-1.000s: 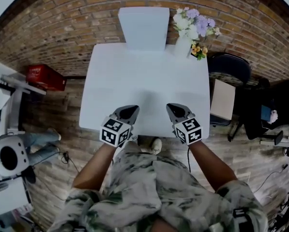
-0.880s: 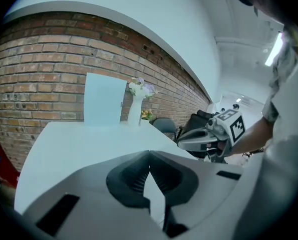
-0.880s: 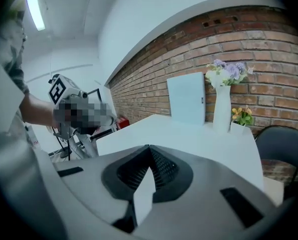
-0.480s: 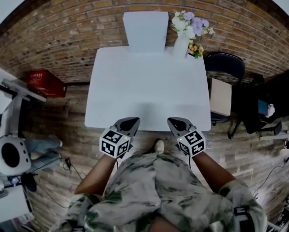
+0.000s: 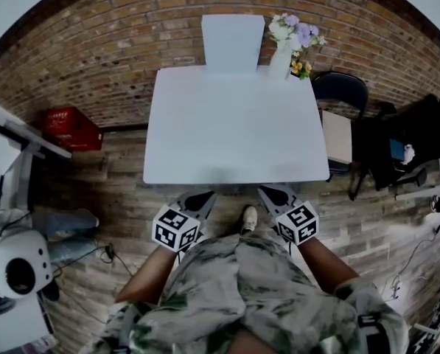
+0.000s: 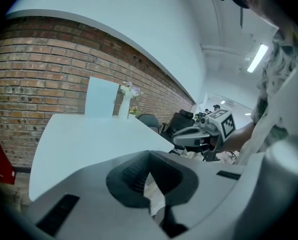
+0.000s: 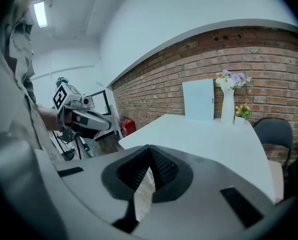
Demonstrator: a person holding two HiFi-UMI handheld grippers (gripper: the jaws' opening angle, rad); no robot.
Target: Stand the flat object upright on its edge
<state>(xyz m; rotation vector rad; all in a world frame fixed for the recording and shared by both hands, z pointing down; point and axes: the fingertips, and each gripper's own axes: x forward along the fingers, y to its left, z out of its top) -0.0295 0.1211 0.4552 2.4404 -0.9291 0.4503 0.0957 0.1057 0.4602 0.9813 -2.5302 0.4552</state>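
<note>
Left gripper (image 5: 204, 196), right gripper (image 5: 268, 192) apparently back off table (image 5: 234, 124).

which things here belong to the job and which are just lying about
Job: white flat panel, standing at the far edge of the table; left tool and right tool, both shut and empty.
Lying about: vase of flowers on the table; black chair; red crate on the floor.
</note>
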